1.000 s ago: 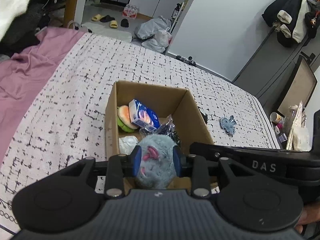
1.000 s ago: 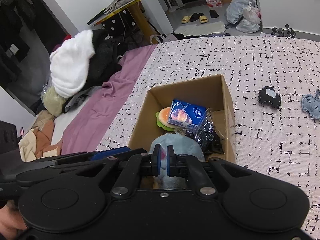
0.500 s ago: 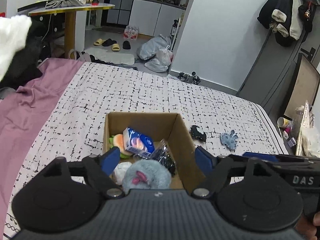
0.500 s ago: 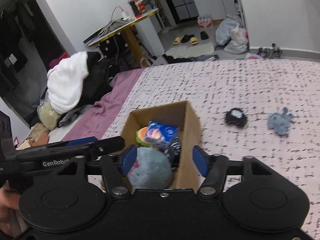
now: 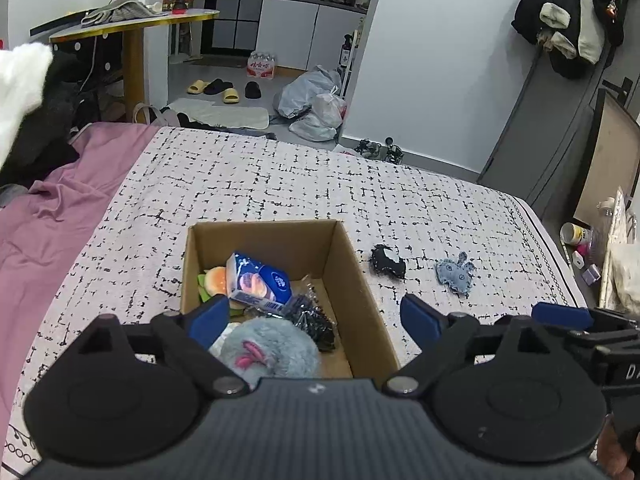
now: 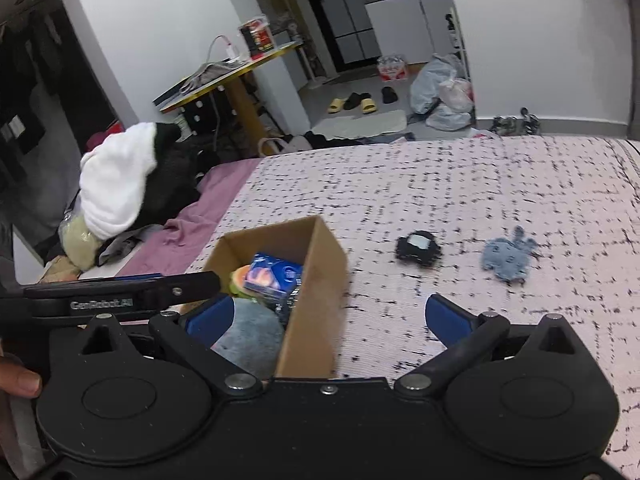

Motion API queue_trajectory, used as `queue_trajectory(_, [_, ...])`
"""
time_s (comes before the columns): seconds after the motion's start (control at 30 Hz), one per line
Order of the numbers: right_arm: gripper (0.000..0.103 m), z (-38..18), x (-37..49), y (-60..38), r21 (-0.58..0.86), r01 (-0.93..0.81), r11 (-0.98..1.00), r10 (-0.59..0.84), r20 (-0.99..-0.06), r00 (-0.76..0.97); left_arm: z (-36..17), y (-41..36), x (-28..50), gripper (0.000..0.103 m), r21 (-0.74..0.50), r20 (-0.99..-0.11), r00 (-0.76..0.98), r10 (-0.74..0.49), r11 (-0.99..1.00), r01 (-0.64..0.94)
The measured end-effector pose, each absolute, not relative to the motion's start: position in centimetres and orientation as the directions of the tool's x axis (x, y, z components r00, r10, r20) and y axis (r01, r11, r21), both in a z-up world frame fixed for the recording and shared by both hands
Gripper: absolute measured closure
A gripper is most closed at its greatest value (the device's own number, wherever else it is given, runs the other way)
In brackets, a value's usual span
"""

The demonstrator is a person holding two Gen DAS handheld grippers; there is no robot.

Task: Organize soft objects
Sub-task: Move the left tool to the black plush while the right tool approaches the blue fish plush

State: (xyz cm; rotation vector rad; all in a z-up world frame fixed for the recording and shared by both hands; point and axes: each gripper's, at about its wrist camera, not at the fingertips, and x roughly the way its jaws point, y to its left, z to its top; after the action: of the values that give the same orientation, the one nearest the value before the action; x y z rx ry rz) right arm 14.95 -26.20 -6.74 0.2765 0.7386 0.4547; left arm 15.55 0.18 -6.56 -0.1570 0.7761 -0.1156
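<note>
A cardboard box [image 5: 360, 292] [image 6: 316, 280] stands on the patterned bedspread. In it lie a grey fluffy plush with a pink mark [image 5: 268, 352] [image 6: 248, 336], a blue tissue pack [image 5: 258, 282], a burger-like toy [image 5: 214, 280] and a dark crinkly bag [image 5: 310, 316]. A black soft toy [image 5: 387, 262] [image 6: 418, 248] and a blue-grey soft toy [image 5: 456, 274] [image 6: 506, 258] lie on the bed right of the box. My left gripper [image 5: 314, 320] is open above the box's near end. My right gripper [image 6: 328, 318] is open over the box's right wall.
A purple sheet [image 5: 44, 224] covers the bed's left part, with a pile of white and black clothes [image 6: 120, 180] beyond it. A yellow-edged table [image 5: 132, 24], slippers and plastic bags [image 5: 312, 104] are on the floor behind the bed. Small items crowd the right bedside [image 5: 580, 240].
My left gripper opened and let the grey plush drop into the box. My right gripper also opened. Both pulled up and back, the right one shifting toward the toys on the right.
</note>
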Motion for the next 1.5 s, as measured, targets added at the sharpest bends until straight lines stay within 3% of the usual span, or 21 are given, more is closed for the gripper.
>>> queue_trajectory(0.23, [0.000,-7.7,15.2,-29.5,0.456,-0.229,0.860,0.479,-0.569,0.668,-6.6,-1.6,16.3,0.010,-0.181,-0.697,0.693,-0.183,0.981,0.077])
queue_trajectory(0.9, [0.001,-9.7,18.1,-34.8,0.440,-0.118,0.890,0.384,-0.586,0.713,-7.1,-8.6,21.4,0.009,-0.145,-0.724,0.655,-0.216,0.976,0.161])
queue_trajectory(1.2, [0.034,-12.4,21.7,-36.4,0.490,-0.059,0.870,0.399,-0.628,0.668,-7.6,-10.6,25.0,0.014,-0.152,-0.717,0.658,-0.228,0.973,0.172])
queue_trajectory(1.5, [0.053,-14.9,25.2,-37.0,0.487,-0.032,0.873,0.400,-0.676,0.619,-10.5,-12.2,29.4,0.039,-0.206,-0.761,0.600,-0.247,0.969,0.137])
